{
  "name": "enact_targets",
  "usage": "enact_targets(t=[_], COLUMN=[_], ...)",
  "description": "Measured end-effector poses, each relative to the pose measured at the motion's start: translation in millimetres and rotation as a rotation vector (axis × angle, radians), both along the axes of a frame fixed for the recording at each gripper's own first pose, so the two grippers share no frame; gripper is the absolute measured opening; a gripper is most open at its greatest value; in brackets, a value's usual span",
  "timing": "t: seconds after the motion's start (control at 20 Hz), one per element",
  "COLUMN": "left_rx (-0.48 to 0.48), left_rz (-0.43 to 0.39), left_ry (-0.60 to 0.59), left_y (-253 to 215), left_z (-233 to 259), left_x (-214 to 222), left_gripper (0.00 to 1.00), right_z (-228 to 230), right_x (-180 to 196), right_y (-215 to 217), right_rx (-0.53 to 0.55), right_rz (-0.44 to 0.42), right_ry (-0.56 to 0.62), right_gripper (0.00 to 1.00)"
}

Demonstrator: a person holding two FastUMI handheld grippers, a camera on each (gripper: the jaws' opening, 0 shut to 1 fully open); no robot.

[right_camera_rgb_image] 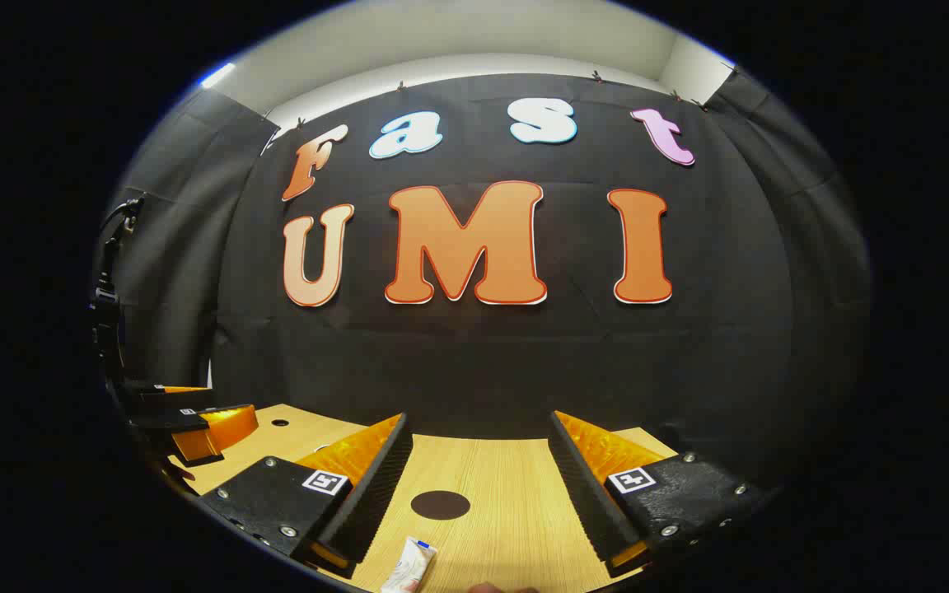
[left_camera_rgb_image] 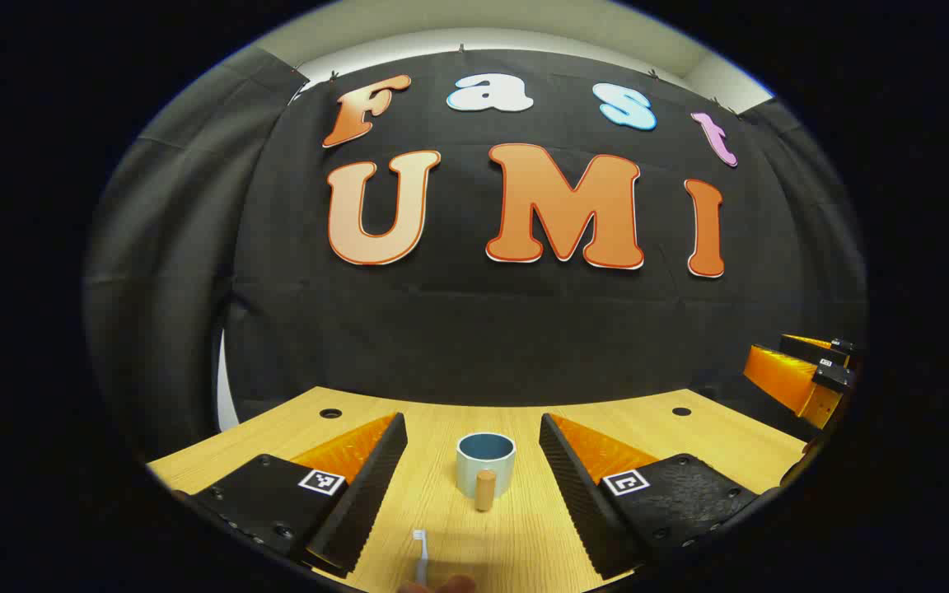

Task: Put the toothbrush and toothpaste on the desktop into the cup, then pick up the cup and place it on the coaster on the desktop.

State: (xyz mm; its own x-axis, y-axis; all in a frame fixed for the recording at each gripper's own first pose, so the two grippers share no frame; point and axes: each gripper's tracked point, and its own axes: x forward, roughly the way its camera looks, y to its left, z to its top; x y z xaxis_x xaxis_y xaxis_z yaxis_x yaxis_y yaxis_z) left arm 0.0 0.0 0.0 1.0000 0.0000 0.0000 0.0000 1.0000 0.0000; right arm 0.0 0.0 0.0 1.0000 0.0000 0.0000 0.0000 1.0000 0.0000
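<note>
- Toothbrush (left_camera_rgb_image: 420, 553): in the left gripper view it lies flat on the desktop (left_camera_rgb_image: 689, 436), low between our wide-open, empty left gripper (left_camera_rgb_image: 470, 486) fingers, with the cup (left_camera_rgb_image: 485, 463) upright just beyond. A low, thin handle could slip the pinch, and a careless reach could knock the cup (it looks light).
- Toothpaste (right_camera_rgb_image: 410, 568): in the right gripper view it lies near our right gripper (right_camera_rgb_image: 474, 486), also spread and empty; the dark round coaster (right_camera_rgb_image: 440, 504) sits ahead. A soft tube may sag or slide.

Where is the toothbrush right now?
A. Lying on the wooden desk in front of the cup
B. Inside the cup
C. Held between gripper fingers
A: in the left gripper view the toothbrush lies flat on the desk, nearer the camera than the cup, with the left gripper open around nothing.
</note>
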Motion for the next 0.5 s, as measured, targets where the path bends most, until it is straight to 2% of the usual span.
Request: enact_targets(t=[0.2,0.35,0.5], left_rx=[-0.015,-0.043,0.017], left_rz=[-0.024,-0.082,-0.044], left_ry=[-0.018,-0.005,-0.019], left_y=[-3,-12,-3], left_z=[8,14,23], left_x=[8,20,30], left_gripper=[0.97,0.97,0.97], right_z=[-1,5,8], right_x=[5,6,8], right_y=[4,5,12], right_rx=[-0.021,-0.039,-0.047], right_rz=[0.010,-0.001,0.003], right_ry=[0.006,-0.004,0.003], right_gripper=[0.99,0.99,0.99])
